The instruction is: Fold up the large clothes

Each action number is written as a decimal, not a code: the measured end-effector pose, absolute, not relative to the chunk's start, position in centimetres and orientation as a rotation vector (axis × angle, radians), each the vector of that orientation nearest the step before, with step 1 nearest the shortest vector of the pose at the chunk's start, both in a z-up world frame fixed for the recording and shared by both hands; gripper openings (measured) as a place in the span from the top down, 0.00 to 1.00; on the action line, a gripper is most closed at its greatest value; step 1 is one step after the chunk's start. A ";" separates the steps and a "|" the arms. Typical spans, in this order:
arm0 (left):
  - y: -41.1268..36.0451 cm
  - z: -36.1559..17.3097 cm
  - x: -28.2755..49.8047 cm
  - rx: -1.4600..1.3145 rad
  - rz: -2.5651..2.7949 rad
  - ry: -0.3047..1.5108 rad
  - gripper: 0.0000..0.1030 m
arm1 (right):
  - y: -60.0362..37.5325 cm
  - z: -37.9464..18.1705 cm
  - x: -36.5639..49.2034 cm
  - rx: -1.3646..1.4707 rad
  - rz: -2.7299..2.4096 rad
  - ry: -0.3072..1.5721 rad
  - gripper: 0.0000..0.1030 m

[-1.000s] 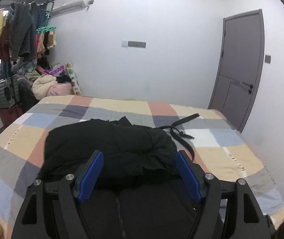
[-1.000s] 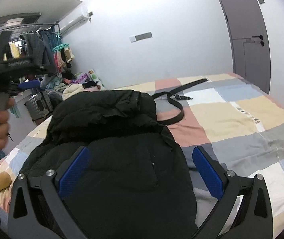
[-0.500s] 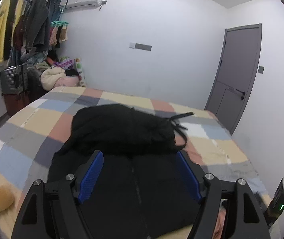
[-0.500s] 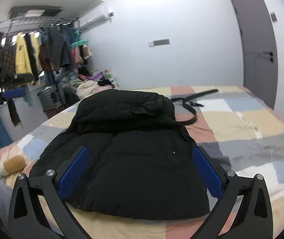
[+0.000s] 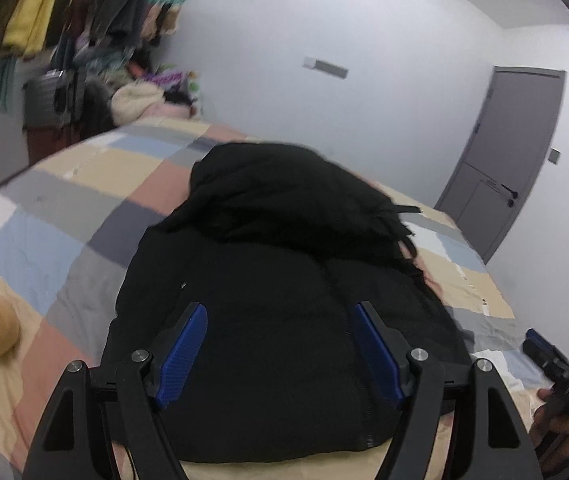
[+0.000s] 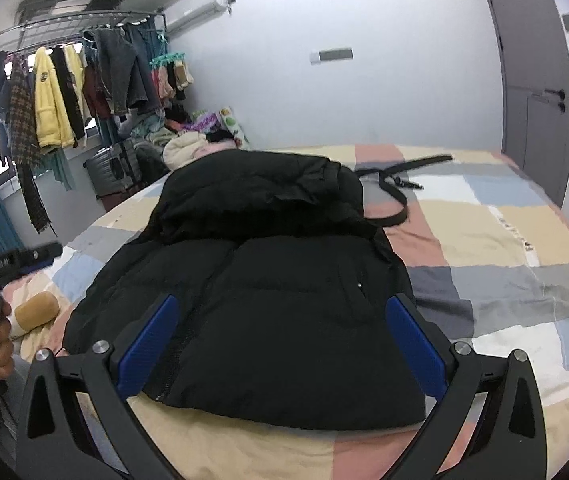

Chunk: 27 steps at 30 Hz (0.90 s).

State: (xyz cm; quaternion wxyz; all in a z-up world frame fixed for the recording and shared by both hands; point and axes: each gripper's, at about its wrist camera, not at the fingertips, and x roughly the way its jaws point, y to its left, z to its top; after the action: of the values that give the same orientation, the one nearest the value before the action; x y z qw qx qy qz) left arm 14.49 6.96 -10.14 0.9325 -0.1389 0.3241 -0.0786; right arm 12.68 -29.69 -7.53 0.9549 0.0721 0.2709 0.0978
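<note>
Near the bed's (image 6: 504,240) front edge, the coat (image 6: 268,288) is lying with its long side running away. Left gripper (image 5: 280,344) and right gripper (image 6: 280,344) are both hanging wide apart, equally near its hem.

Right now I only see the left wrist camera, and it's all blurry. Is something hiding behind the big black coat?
Observer: Yes. The right wrist view shows a black belt lying loose on the bed, just past the coat, on its right.
Operator: Is my other grabber open?
Observer: The right gripper is wide open and grips nothing.
</note>
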 end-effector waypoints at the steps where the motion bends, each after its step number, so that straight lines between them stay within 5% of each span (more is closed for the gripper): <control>1: 7.5 -10.6 14.9 -0.293 -0.151 0.678 0.27 | -30.5 -7.5 13.5 0.149 0.190 0.566 0.00; 15: 14.7 -15.4 20.2 -0.447 -0.068 0.885 0.27 | -40.0 -17.0 22.4 0.414 0.067 1.016 0.02; 18: 15.4 -17.4 21.0 -0.487 -0.086 0.936 0.27 | -40.6 -19.2 22.7 0.512 0.106 1.100 0.28; 27: 16.8 -20.2 20.8 -0.553 -0.035 1.031 0.27 | -40.4 -22.5 22.3 0.682 0.128 1.196 0.20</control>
State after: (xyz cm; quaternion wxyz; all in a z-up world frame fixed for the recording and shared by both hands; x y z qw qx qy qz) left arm 20.79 16.77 -20.25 0.8336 -0.2609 0.4866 -0.0166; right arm 22.25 -40.41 -22.47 0.7704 0.3143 0.5515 0.0592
